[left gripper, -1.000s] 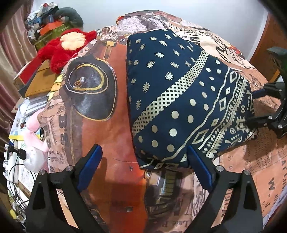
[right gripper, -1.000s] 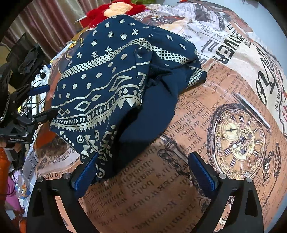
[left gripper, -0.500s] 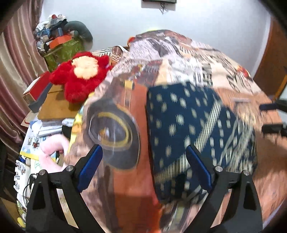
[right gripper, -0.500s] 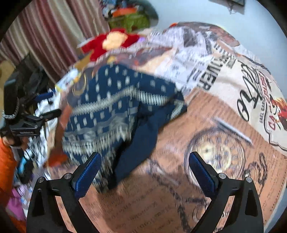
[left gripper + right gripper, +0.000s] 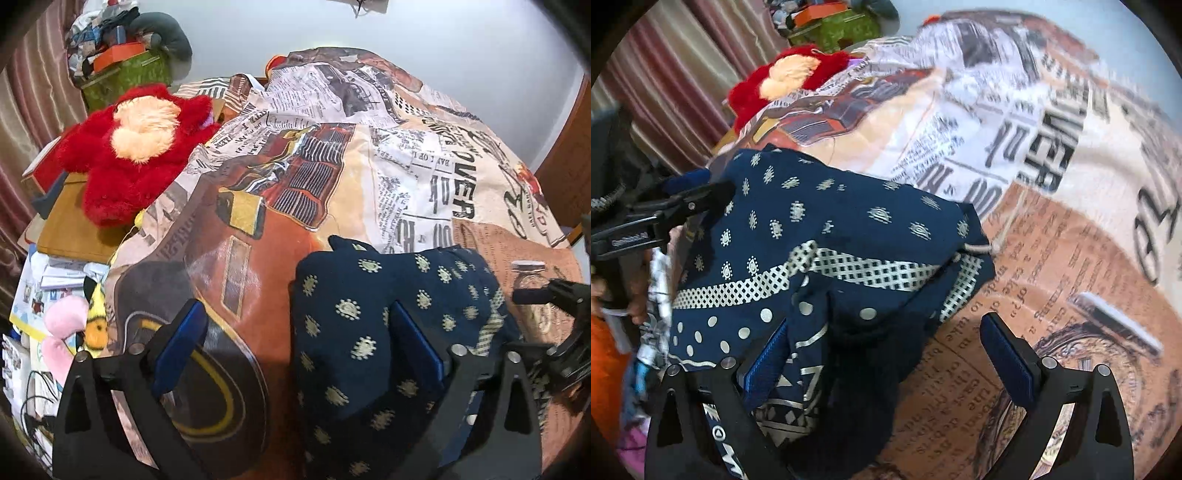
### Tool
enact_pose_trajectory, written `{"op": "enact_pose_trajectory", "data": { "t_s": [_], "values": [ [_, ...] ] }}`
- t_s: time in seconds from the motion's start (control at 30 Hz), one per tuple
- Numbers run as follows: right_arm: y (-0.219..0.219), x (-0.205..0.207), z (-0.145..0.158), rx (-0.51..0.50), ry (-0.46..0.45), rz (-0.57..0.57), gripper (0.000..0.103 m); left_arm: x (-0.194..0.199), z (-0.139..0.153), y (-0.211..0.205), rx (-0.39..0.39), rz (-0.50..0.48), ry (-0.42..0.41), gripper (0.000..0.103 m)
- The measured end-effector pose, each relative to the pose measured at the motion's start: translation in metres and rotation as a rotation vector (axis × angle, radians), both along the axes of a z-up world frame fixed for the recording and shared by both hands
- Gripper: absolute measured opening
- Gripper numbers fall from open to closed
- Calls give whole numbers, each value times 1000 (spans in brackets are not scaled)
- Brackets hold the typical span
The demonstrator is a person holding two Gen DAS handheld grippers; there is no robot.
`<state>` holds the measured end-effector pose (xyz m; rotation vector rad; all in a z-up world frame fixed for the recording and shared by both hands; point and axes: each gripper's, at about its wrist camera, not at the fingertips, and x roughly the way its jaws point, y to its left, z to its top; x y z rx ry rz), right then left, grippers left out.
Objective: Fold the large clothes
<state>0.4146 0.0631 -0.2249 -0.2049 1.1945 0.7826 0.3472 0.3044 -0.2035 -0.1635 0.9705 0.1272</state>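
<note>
A navy garment with gold and white print [image 5: 373,332] lies folded in a bundle on the printed bedspread [image 5: 369,177]. My left gripper [image 5: 299,347] is open low over the garment's left edge, its right finger [image 5: 417,345] over the cloth. My right gripper [image 5: 882,354] is open over the garment [image 5: 831,236] at its near right part, its left finger [image 5: 768,360] over the fabric. Neither holds cloth. The right gripper shows at the right edge of the left wrist view [image 5: 554,317]. The left gripper shows at the left of the right wrist view [image 5: 665,214].
A red plush toy [image 5: 136,147] lies at the bed's left edge on a brown board [image 5: 70,232]. A green box with clutter [image 5: 125,70] stands behind it. Papers, pink and yellow toys [image 5: 70,328] lie lower left. Curtains [image 5: 676,77] hang left; a white wall is behind.
Both grippers have moved forward and lower over the garment, which now fills the bottom of both views. Both stay open. The garment looks more bunched.
</note>
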Motion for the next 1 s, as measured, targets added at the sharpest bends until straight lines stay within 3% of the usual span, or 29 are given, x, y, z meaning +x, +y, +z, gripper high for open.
{"op": "enact_pose_trajectory", "data": {
  "t_s": [0.1,0.37,0.57,0.73,0.87,1.0],
  "values": [
    [-12,8,0,23,27,-20,100,2,-3,1,-5,7,0,103],
    [-23,-25,44,-29,-154,-60,100,0,-1,5,-2,35,5,103],
    [15,-79,41,29,-78,147,100,0,1,0,31,39,9,103],
    [22,-92,9,-125,-134,238,100,-1,2,1,31,38,18,103],
    [-22,-69,12,-102,-53,121,100,-8,10,-4,43,44,29,102],
    [-61,-62,26,-58,-41,18,100,-28,26,-18,85,40,20,99]
  ]
}}
